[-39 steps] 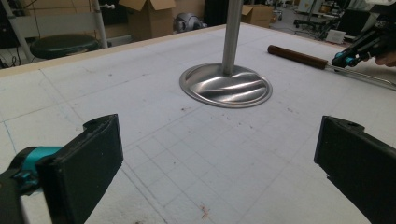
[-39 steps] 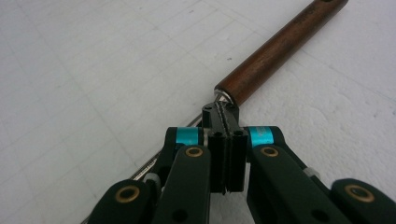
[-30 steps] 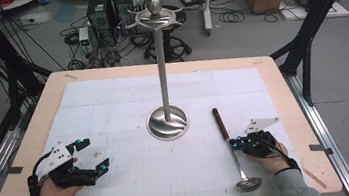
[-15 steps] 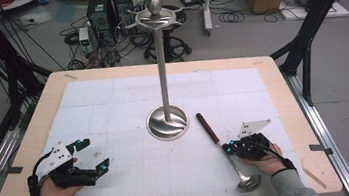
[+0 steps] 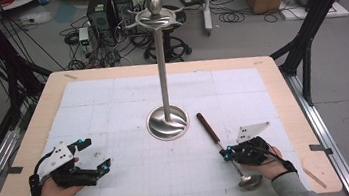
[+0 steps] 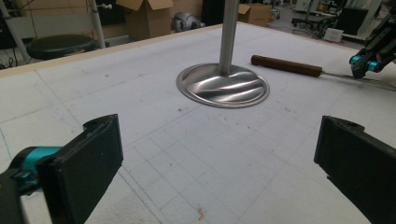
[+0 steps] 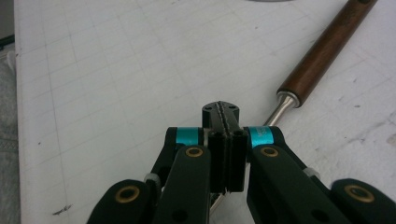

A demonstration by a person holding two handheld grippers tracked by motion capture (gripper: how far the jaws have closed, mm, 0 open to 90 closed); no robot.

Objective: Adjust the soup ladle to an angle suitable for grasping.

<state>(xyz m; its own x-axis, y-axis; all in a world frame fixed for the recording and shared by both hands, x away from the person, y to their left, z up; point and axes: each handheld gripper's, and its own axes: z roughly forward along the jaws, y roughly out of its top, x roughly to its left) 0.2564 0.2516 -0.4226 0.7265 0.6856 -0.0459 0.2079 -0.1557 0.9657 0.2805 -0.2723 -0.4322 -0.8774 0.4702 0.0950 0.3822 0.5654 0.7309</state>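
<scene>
Right tool (image 5: 226, 155) clamped shut on the ladle (image 5: 218, 140), gripping its thin metal shaft between the wooden grip and the bowl. Ladle lies slanted on the bench (image 5: 113, 105), right of the stand (image 5: 167, 121); wooden end points toward the stand's base, bowl (image 5: 250, 182) near the front edge beside the right hand. In the right gripper view the closed jaws cover the shaft at the grip point; bowl cut off. Ladle: dark brown wooden handle (image 7: 325, 49), silver shaft. Left tool (image 5: 100, 160) stands apart, holding nothing, well left of the ladle.
</scene>
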